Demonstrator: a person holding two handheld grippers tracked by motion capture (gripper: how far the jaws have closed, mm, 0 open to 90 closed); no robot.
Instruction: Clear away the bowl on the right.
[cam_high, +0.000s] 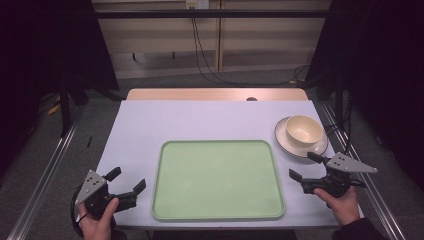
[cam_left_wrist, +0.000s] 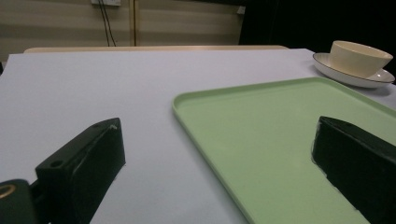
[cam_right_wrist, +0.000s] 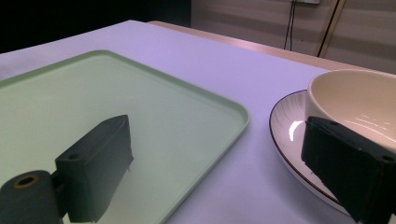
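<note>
A pale green tray (cam_high: 218, 210) lies empty in the middle of the white table. At the back right a cream bowl (cam_high: 303, 130) sits on a dark-rimmed cream plate (cam_high: 283, 137). My left gripper (cam_high: 127, 181) rests at the table's front left, just left of the tray, jaws wide open and empty. My right gripper (cam_high: 305, 166) is held at the front right, just in front of the plate, also open with nothing between its jaws. In the right gripper view the bowl (cam_right_wrist: 355, 100) and plate (cam_right_wrist: 289, 140) lie close ahead on the right, the tray (cam_right_wrist: 140, 107) on the left.
The white table top (cam_high: 200, 120) has bare room behind and left of the tray. A wooden strip (cam_high: 215, 94) runs along its far edge. Metal rails (cam_high: 45, 175) flank the table on the floor. Cables (cam_high: 210, 65) hang from the back wall.
</note>
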